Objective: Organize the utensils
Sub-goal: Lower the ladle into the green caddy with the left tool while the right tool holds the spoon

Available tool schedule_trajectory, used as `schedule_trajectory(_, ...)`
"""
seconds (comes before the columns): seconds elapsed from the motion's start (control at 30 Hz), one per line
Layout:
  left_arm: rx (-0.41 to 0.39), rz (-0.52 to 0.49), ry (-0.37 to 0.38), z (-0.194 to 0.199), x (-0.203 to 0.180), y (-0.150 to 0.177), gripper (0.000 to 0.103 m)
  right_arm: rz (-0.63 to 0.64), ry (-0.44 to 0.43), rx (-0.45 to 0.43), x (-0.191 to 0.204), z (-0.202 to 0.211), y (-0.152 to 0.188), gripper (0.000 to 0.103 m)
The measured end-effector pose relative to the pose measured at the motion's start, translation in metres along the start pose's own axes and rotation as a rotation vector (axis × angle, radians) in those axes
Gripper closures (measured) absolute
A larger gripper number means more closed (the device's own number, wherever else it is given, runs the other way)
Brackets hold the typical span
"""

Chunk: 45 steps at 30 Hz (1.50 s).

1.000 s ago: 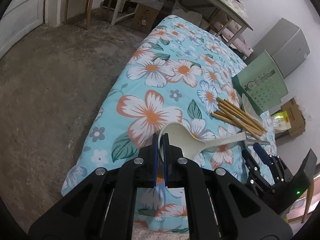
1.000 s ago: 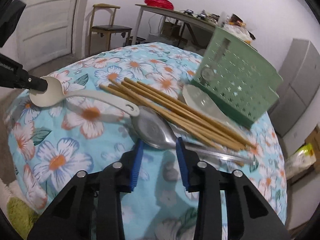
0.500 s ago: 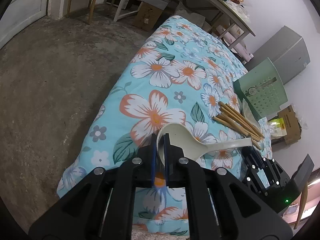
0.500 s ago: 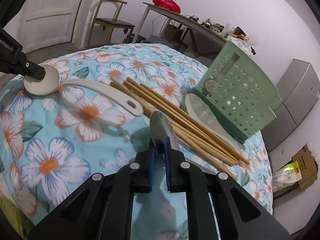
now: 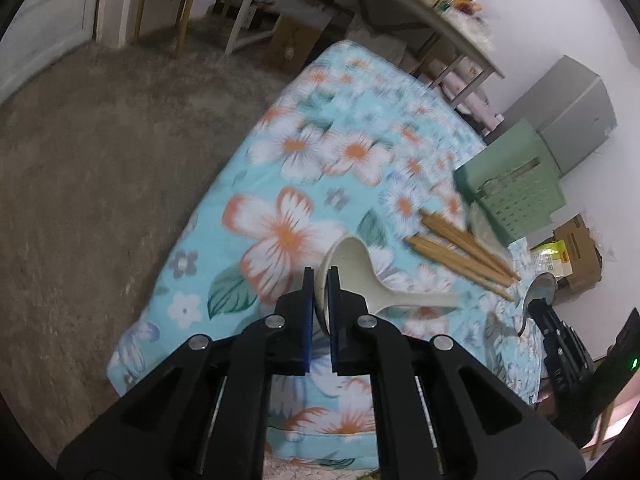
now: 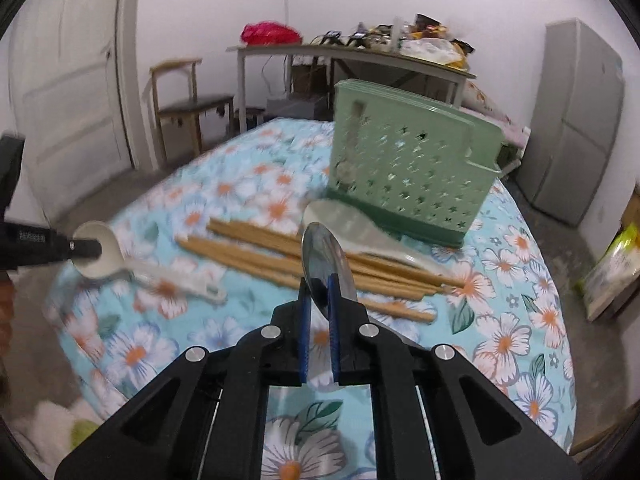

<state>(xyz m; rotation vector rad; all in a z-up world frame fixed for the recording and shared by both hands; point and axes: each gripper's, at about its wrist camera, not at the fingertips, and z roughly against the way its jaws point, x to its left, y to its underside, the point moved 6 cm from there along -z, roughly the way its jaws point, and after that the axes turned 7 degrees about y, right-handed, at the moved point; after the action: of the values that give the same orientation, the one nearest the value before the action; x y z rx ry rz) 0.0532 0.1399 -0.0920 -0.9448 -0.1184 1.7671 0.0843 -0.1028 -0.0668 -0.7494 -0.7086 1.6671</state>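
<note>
Gripping glossy metal spoon [image 6: 325, 264] right gripper [image 6: 319, 300]; perforated green basket [image 6: 412, 168] behind

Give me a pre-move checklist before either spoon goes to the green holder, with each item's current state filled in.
1. Left gripper clamped on the cream spoon bowl rim: ok.
2. Right gripper shut on the metal spoon bowl: ok.
3. Metal spoon clear of the chopsticks: cannot tell; its handle is hidden below the gripper.
4. Green holder upright on the floral cloth: ok.
5. Room inside the holder: cannot tell; its top opening is not visible, though one utensil shows through a slot.
6. Translucent spoon lying at the holder's base, in the approach path: not ok.
</note>
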Motion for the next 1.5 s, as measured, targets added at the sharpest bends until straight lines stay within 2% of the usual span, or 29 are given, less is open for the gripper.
schedule_trajectory(0.27, -0.197, -0.226, 0.077, 0.042, -0.076, -0.055, 0.098, -0.208, -0.076, -0.035, -0.047, 0.007, -0.029, 0.097)
schedule_trajectory(0.4, -0.32, -0.358, 0.134, 0.054, -0.135, -0.098, 0.098, -0.269, -0.104, -0.054, -0.062, 0.01, -0.037, 0.098)
schedule_trajectory(0.47, -0.367, -0.43, 0.136, 0.054, -0.163, -0.113, 0.098, -0.291, -0.118, -0.065, -0.07, 0.012, -0.041, 0.099)
schedule_trajectory(0.57, -0.46, -0.596, 0.075, 0.047, -0.211, -0.129, 0.098, -0.3, -0.121, -0.083, -0.078, 0.015, -0.046, 0.099)
schedule_trajectory(0.63, -0.487, -0.686, 0.035, 0.038, -0.235, -0.132, 0.098, -0.305, -0.126, -0.094, -0.082, 0.016, -0.049, 0.1)
schedule_trajectory(0.8, -0.465, -0.904, -0.113, -0.005, -0.274, -0.127, 0.098, -0.319, -0.142, -0.1, -0.088, 0.013, -0.051, 0.1)
schedule_trajectory(0.93, -0.446, -1.073, -0.267, -0.037, -0.288, -0.117, 0.098, -0.323, -0.153, -0.105, -0.092, 0.011, -0.051, 0.1)
schedule_trajectory(1.0, -0.427, -1.124, -0.319, -0.052, -0.291, -0.114, 0.098, -0.325, -0.157, -0.106, -0.094, 0.01, -0.051, 0.1)
schedule_trajectory(1.07, -0.4, -1.147, -0.339, -0.066, -0.294, -0.114, 0.098, -0.328, -0.163, -0.106, -0.096, 0.008, -0.051, 0.1)
schedule_trajectory(1.13, -0.345, -1.139, -0.324, -0.08, -0.297, -0.116, 0.095, -0.333, -0.168, -0.108, -0.098, 0.008, -0.051, 0.1)
schedule_trajectory(1.2, -0.295, -1.091, -0.274, -0.092, -0.298, -0.12, 0.094, -0.338, -0.17, -0.111, -0.099, 0.008, -0.051, 0.1)
schedule_trajectory(1.27, -0.258, -1.004, -0.198, -0.101, -0.295, -0.13, 0.086, -0.341, -0.17, -0.114, -0.101, 0.008, -0.051, 0.1)
schedule_trajectory(1.3, -0.253, -0.969, -0.166, -0.102, -0.293, -0.132, 0.076, -0.344, -0.17, -0.114, -0.103, 0.008, -0.051, 0.1)
schedule_trajectory(1.33, -0.251, -0.928, -0.125, -0.101, -0.292, -0.135, 0.069, -0.347, -0.171, -0.114, -0.104, 0.008, -0.051, 0.1)
schedule_trajectory(1.4, -0.253, -0.834, -0.029, -0.096, -0.286, -0.143, 0.066, -0.355, -0.174, -0.114, -0.107, 0.008, -0.052, 0.1)
schedule_trajectory(1.5, -0.295, -0.748, 0.04, -0.084, -0.278, -0.148, 0.059, -0.377, -0.191, -0.116, -0.113, 0.01, -0.054, 0.1)
